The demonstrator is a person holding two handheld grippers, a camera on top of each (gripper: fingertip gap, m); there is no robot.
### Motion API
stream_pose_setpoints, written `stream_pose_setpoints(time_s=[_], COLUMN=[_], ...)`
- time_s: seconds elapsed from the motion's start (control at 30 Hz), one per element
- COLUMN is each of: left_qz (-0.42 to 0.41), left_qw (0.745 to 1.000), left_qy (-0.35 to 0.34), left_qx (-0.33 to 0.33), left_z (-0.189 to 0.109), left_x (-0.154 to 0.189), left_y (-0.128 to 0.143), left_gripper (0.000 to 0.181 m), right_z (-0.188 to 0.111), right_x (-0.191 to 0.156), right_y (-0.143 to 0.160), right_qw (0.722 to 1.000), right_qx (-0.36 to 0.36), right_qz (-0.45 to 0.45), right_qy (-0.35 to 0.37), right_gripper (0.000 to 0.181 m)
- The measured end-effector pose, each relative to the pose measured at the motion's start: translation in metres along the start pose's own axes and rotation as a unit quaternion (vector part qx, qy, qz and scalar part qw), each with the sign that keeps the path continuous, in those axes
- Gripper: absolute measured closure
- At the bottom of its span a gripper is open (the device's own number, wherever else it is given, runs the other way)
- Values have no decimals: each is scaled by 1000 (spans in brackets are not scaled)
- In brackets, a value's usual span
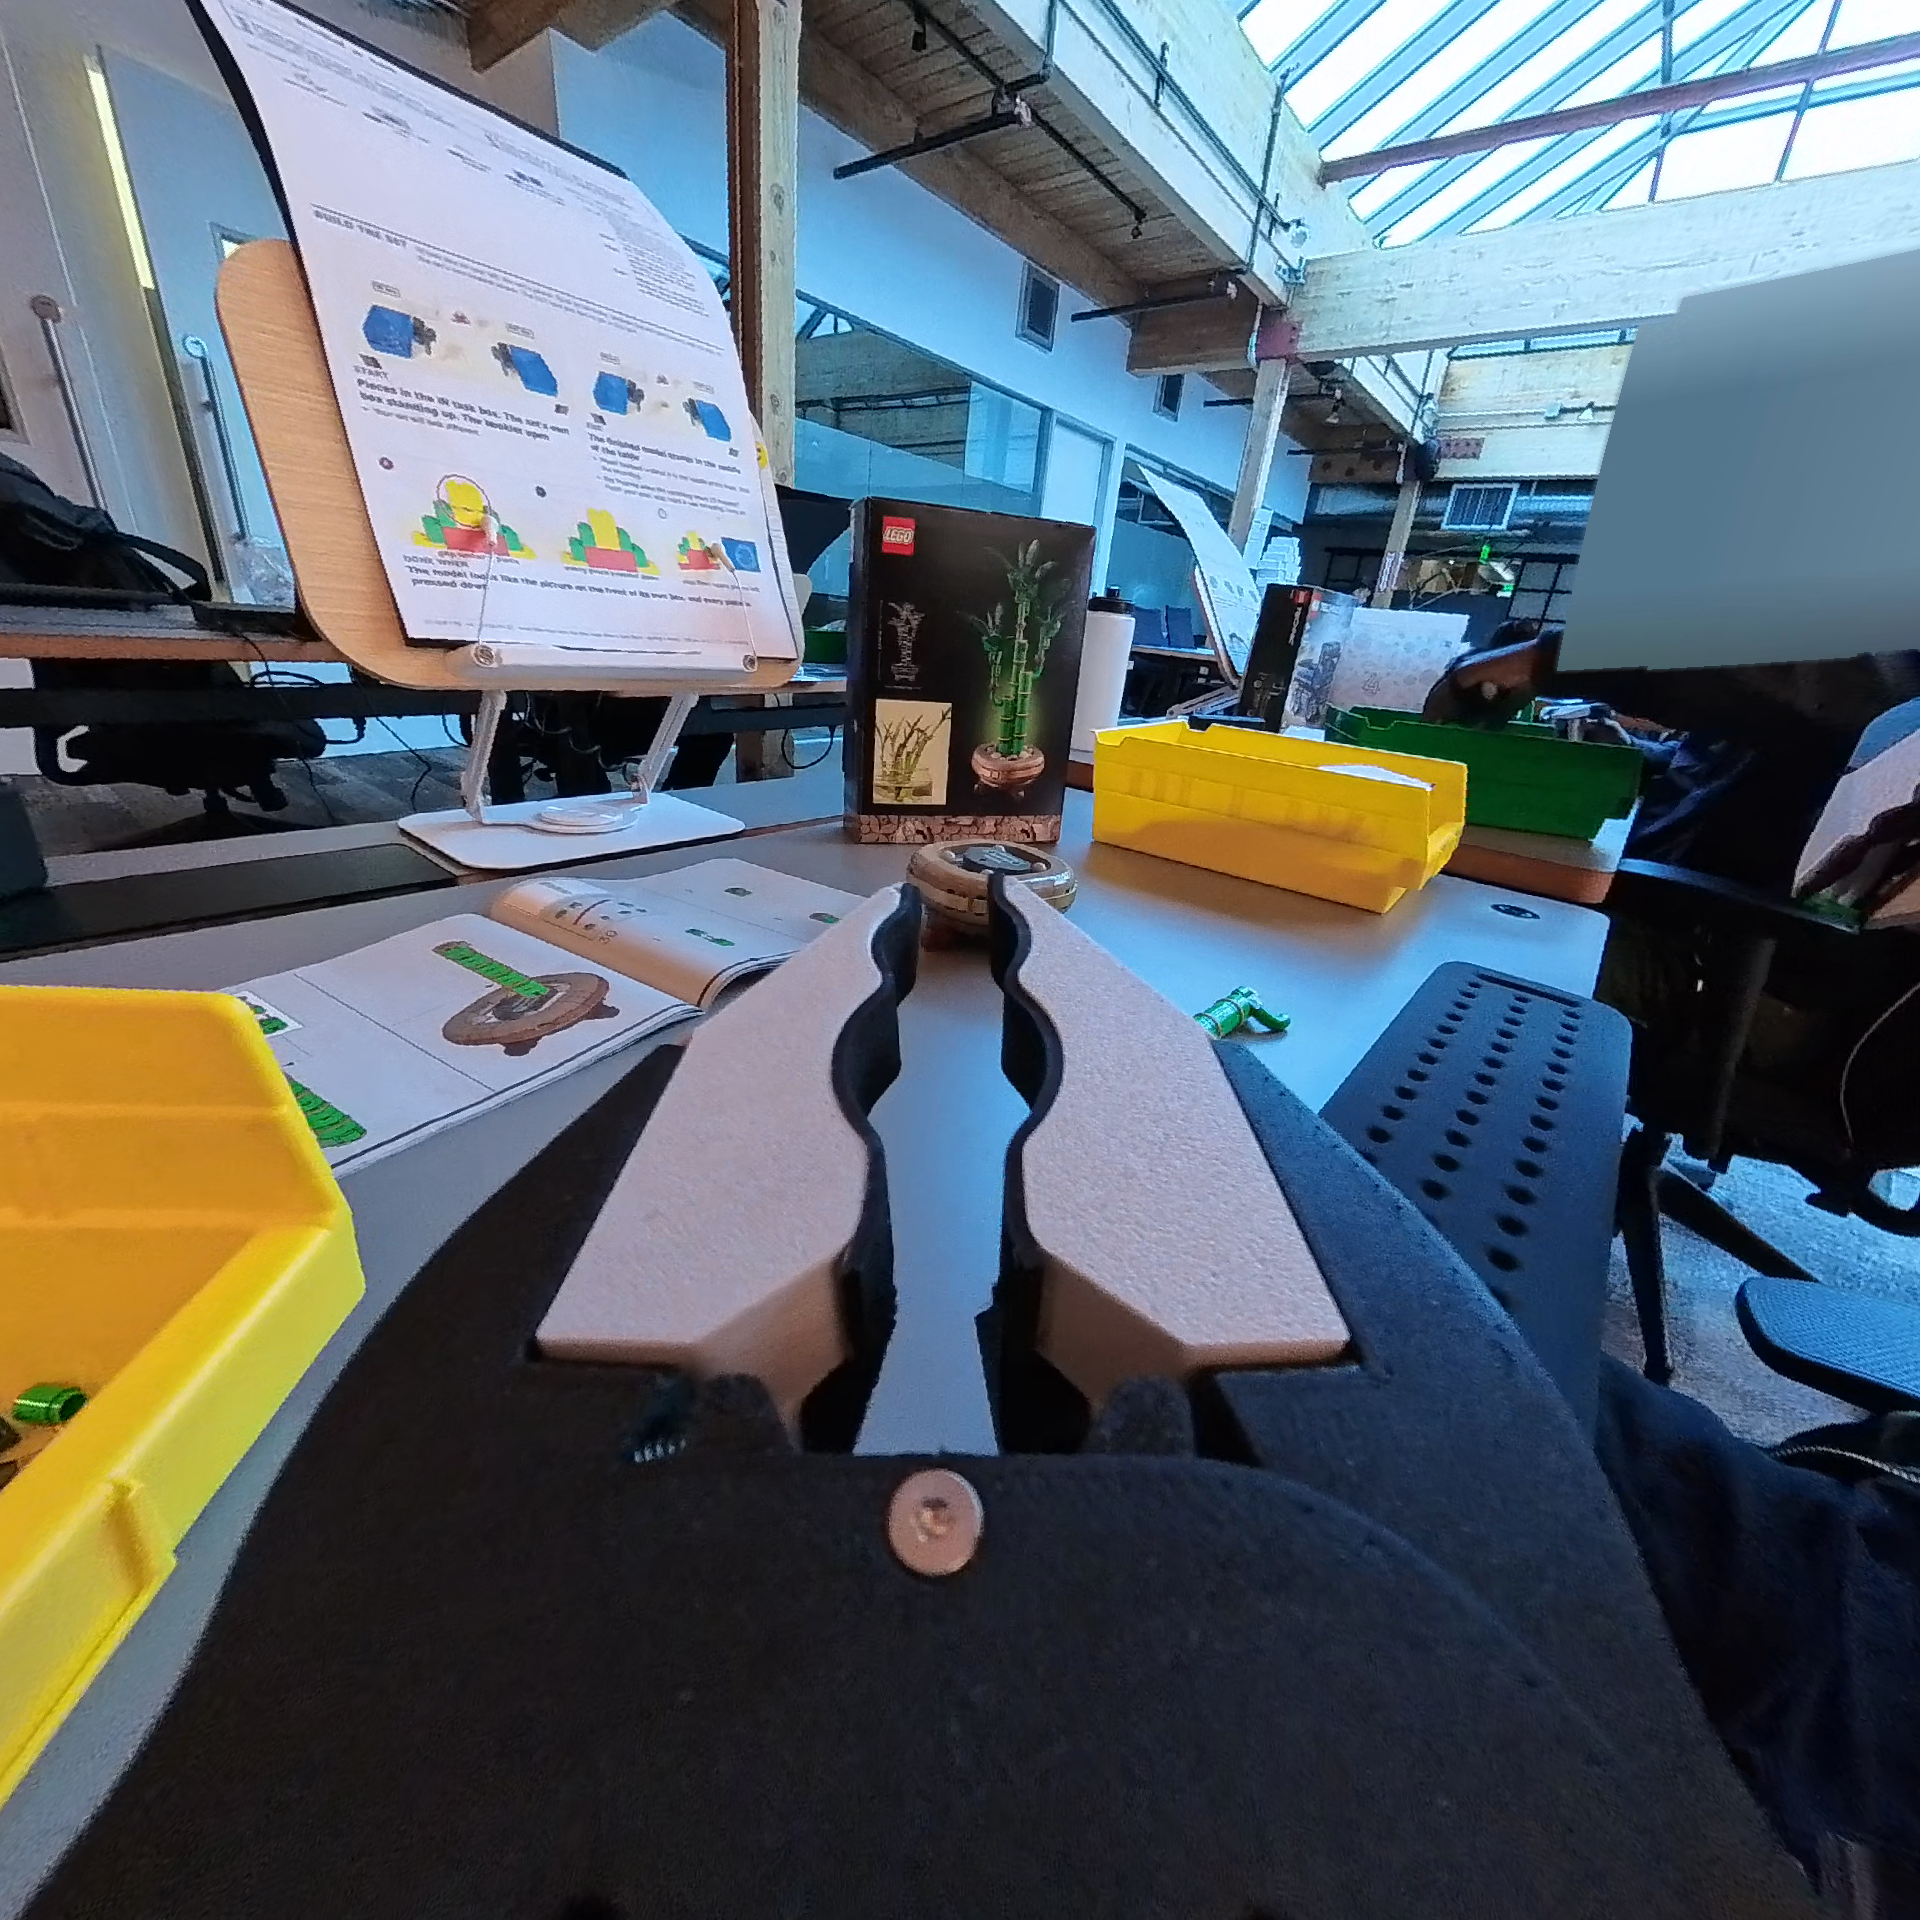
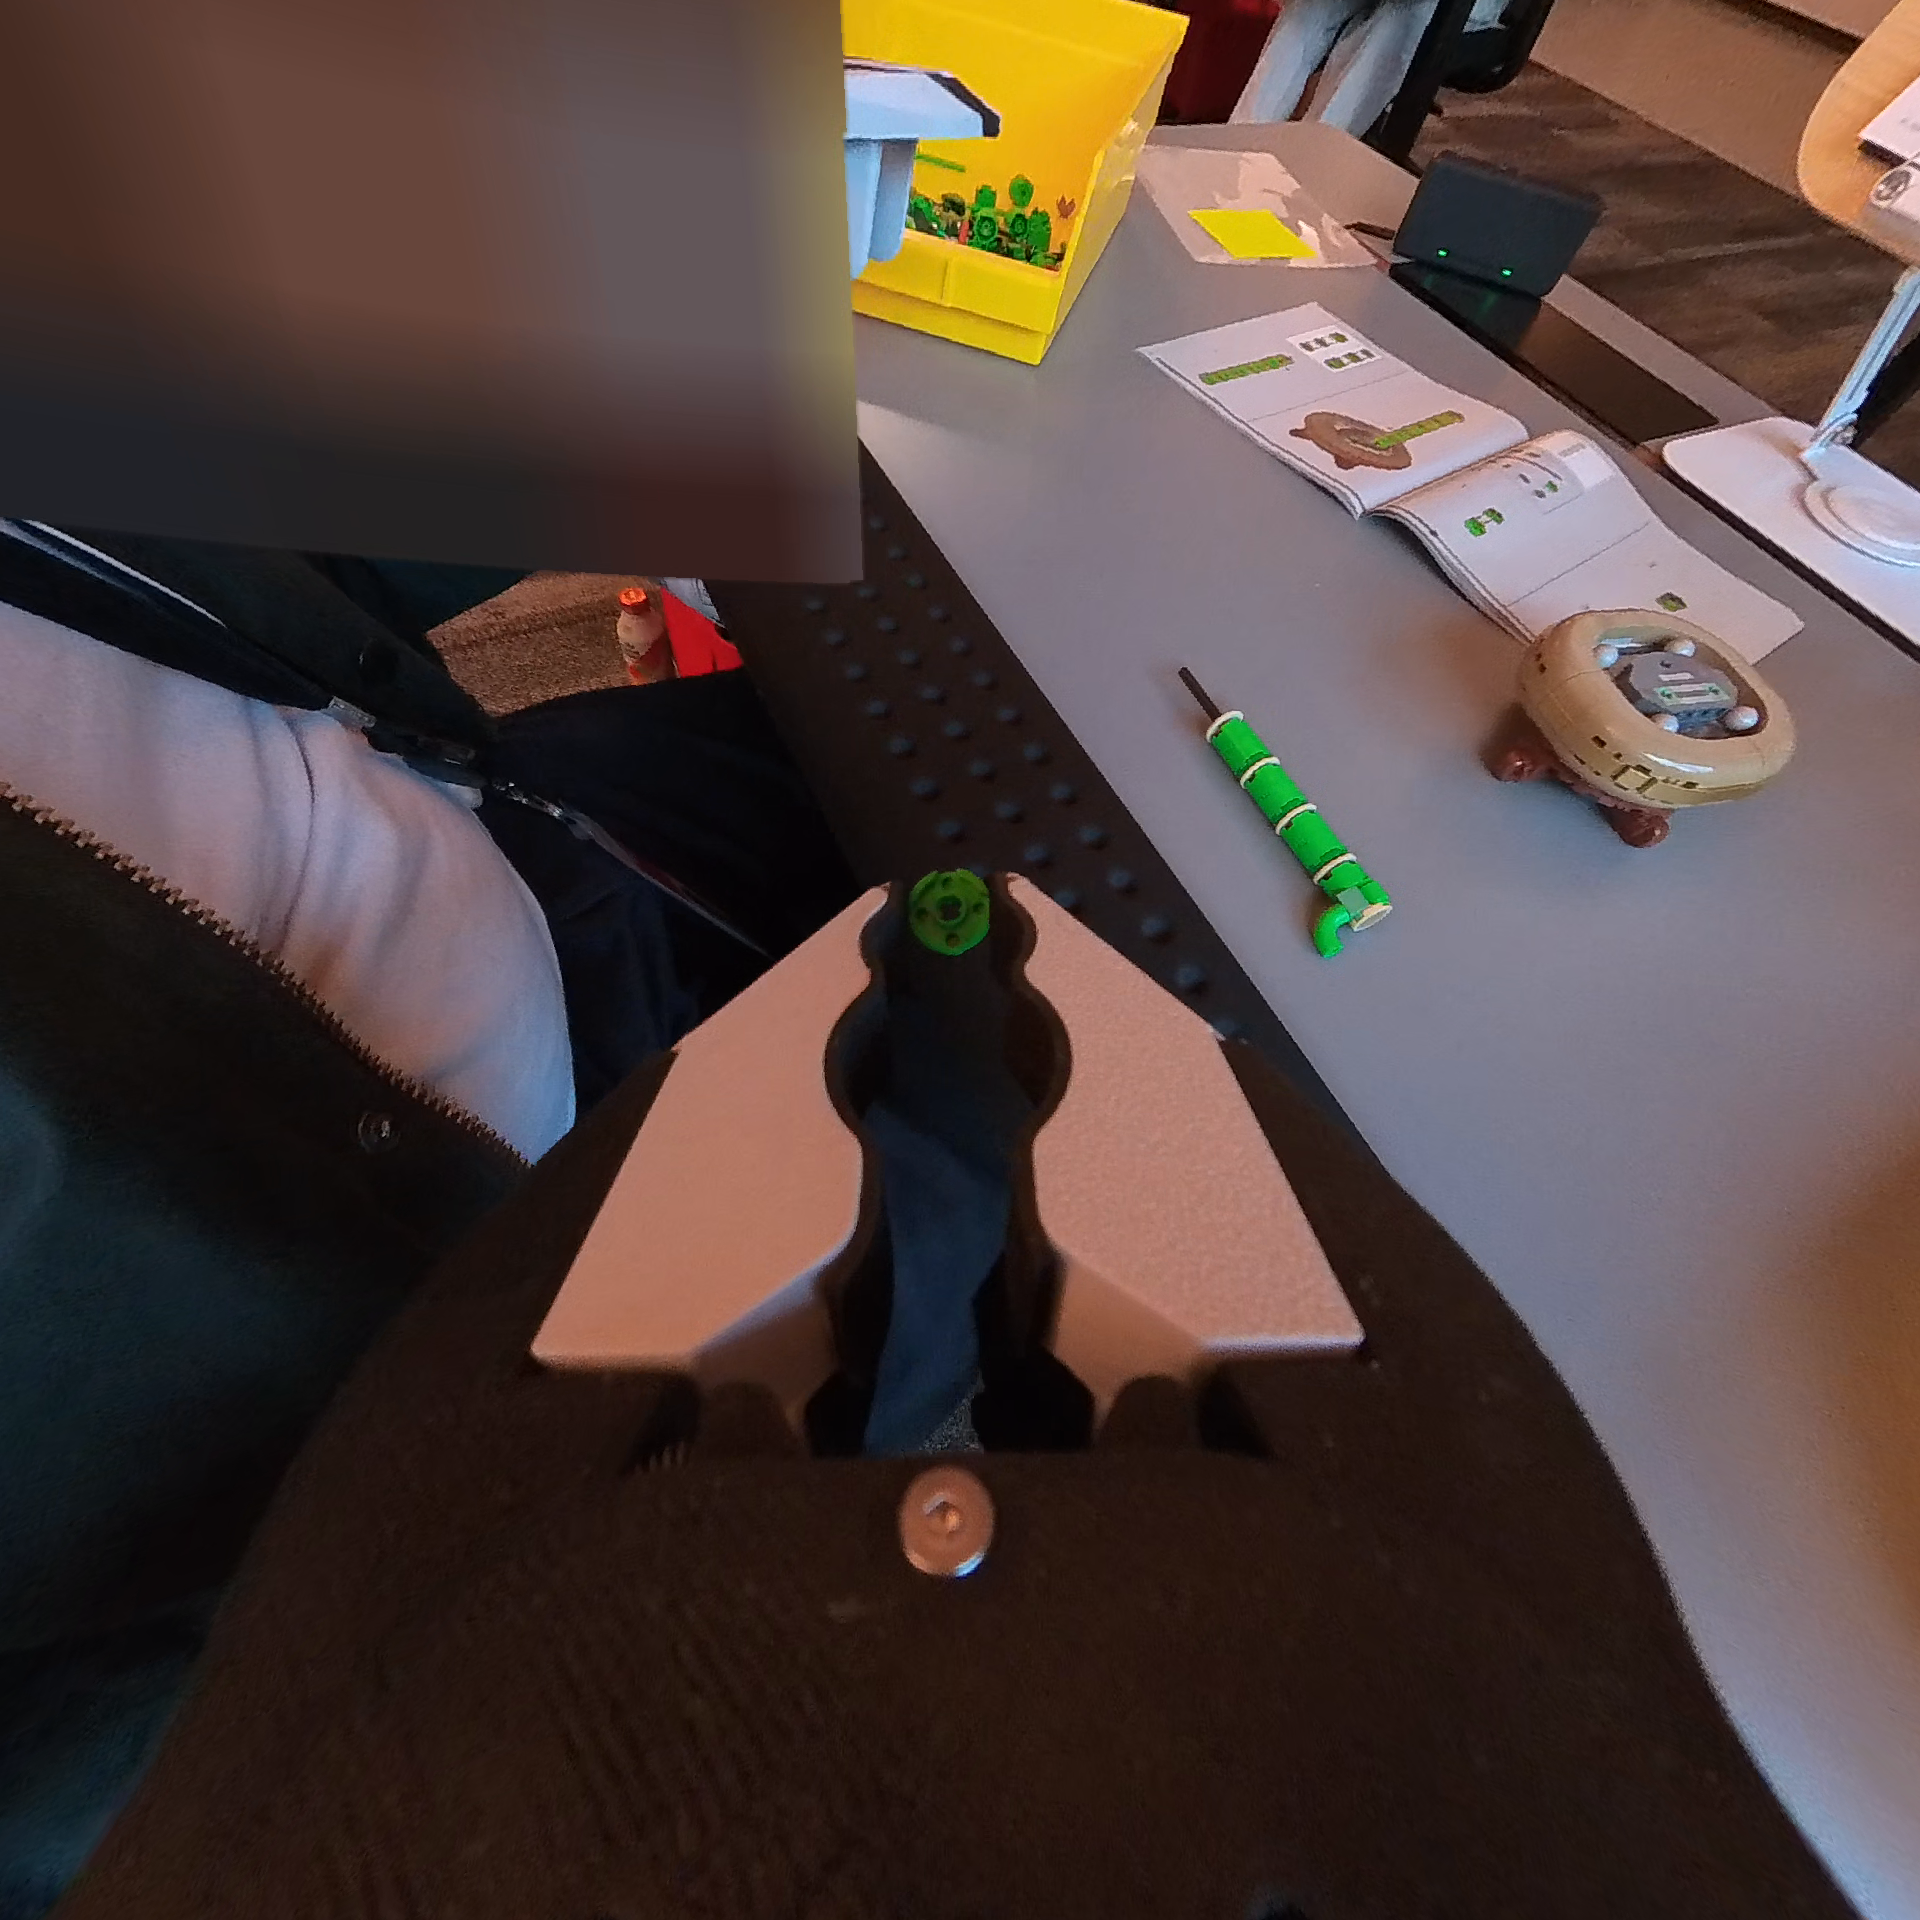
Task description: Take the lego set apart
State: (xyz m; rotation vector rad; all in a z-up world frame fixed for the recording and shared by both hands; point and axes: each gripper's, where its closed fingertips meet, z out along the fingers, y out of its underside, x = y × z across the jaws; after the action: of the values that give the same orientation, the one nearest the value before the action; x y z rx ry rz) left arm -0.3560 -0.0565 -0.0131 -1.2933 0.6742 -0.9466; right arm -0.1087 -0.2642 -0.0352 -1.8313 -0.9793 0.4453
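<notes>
My right gripper (image 2: 948, 920) is shut on a small round green lego piece (image 2: 940, 902) and holds it off the table's near edge, above a person's lap. A green bamboo stalk on a black axle (image 2: 1288, 821) lies on the grey table (image 2: 1455, 1143). The tan round pot base (image 2: 1652, 717) stands beyond the stalk. My left gripper (image 1: 956, 920) is open by a narrow gap and empty. Its tips point at the pot base (image 1: 987, 883), which sits just beyond them. The stalk's end (image 1: 1242, 1013) shows to the right.
A yellow bin (image 1: 156, 1247) holding green pieces sits close on my left; it also shows in the right wrist view (image 2: 1039, 291). An open booklet (image 1: 499, 997), the set's box (image 1: 966, 665), a paper stand (image 1: 520, 416) and another yellow bin (image 1: 1278, 810) stand behind. A black perforated panel (image 1: 1486, 1091) borders the table. There is about 35 cm between the tips of the two grippers.
</notes>
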Motion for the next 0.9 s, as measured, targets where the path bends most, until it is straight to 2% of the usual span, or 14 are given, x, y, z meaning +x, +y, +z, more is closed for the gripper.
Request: stream_pose_setpoints(time_s=[0.9], left_qz=[-42], left_qw=[999], left_qy=[20], left_qx=[19], left_z=[-2], left_x=[-4], left_y=[-5], left_gripper=[168], right_z=[21], right_x=[11], right_y=[-7], right_qw=[1000], right_qx=[3], right_qz=[0], right_qy=[-11], right_gripper=[166])
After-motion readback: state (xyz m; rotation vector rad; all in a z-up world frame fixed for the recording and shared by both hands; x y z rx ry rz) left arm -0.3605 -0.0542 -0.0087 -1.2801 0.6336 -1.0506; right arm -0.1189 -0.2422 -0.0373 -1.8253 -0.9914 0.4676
